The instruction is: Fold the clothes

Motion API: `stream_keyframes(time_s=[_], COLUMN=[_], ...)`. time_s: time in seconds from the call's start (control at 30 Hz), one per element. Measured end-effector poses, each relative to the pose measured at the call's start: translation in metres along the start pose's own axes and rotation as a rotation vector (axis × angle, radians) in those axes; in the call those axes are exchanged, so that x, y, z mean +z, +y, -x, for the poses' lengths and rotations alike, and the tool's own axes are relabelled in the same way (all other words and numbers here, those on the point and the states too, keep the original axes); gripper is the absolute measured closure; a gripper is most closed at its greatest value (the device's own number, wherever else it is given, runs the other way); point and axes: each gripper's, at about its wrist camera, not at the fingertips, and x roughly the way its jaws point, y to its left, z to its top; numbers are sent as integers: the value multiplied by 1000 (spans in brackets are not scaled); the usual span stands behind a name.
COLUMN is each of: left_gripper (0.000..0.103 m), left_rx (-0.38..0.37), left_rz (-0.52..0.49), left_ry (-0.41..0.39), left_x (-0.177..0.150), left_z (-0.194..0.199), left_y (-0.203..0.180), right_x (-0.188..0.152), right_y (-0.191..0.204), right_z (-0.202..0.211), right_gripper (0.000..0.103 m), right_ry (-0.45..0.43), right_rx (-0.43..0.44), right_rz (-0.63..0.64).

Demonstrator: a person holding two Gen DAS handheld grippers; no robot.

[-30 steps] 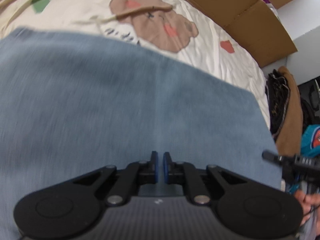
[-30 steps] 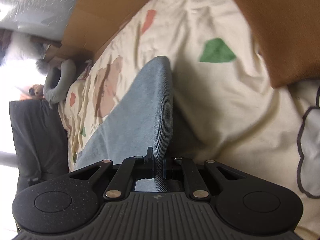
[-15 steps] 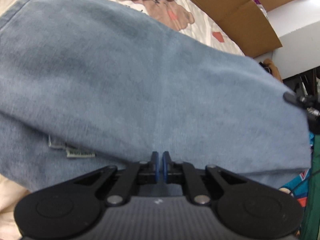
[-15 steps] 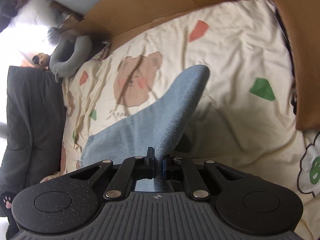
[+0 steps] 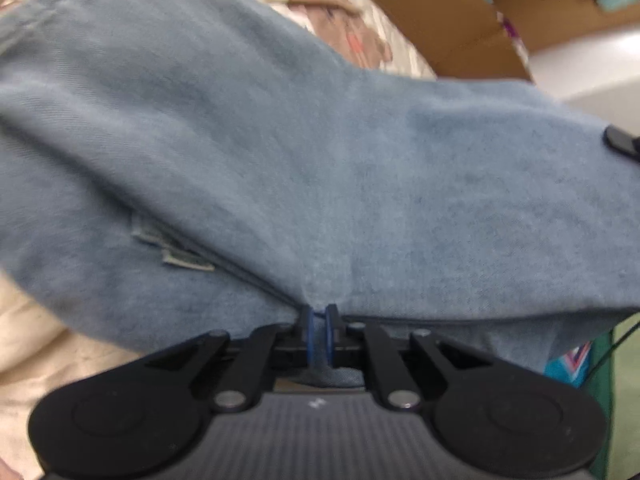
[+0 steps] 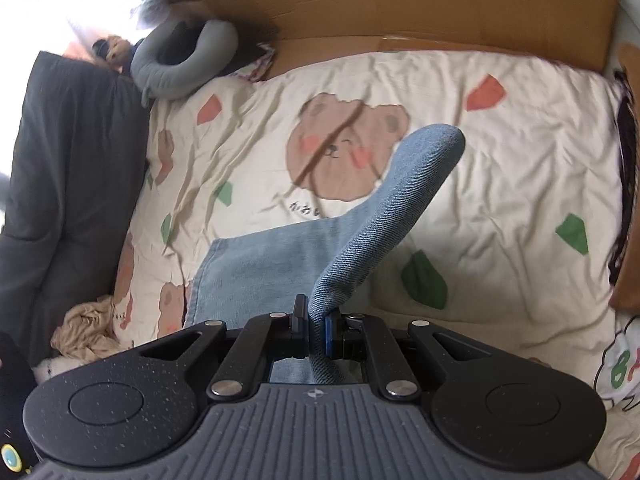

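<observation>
Your left tongs [image 5: 319,330] are pinched tight on the edge of the blue denim garment [image 5: 320,152], the cloth bunched between the blue pads. The denim now fills nearly the whole left wrist view, and a small label [image 5: 186,261] shows at about 9 o'clock from the tongs; a second ago the fabric lay flatter and more of the bear-print bedspread [image 6: 500,168] was visible above it. Your right tongs [image 6: 316,330] are likewise clamped on a folded ridge of the denim, which rises toward 1 o'clock over the bed. Compared with a second ago, the right view takes in far more of the bedspread, the grey neck pillow [image 6: 180,60] and the cardboard [image 6: 440,8] behind.
</observation>
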Motion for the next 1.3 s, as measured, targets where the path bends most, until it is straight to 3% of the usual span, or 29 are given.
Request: stream_keyframes(time_s=[0.2, 0.53, 0.8, 1.3], left_gripper=[94, 94, 94, 94], left_rx=[-32, -11, 18, 68], left_rz=[61, 182, 269, 302], left_ry=[-135, -298, -363, -397], left_x=[2, 9, 4, 7], left_z=[46, 102, 126, 139], left_y=[15, 53, 79, 97], right_x=[16, 34, 34, 0], right_y=[53, 110, 147, 196], right_z=[-14, -53, -97, -198], right_gripper=[98, 97, 97, 97], right_ry=[71, 147, 163, 249], right_rx=[-25, -32, -23, -19], right_rz=[86, 129, 148, 253])
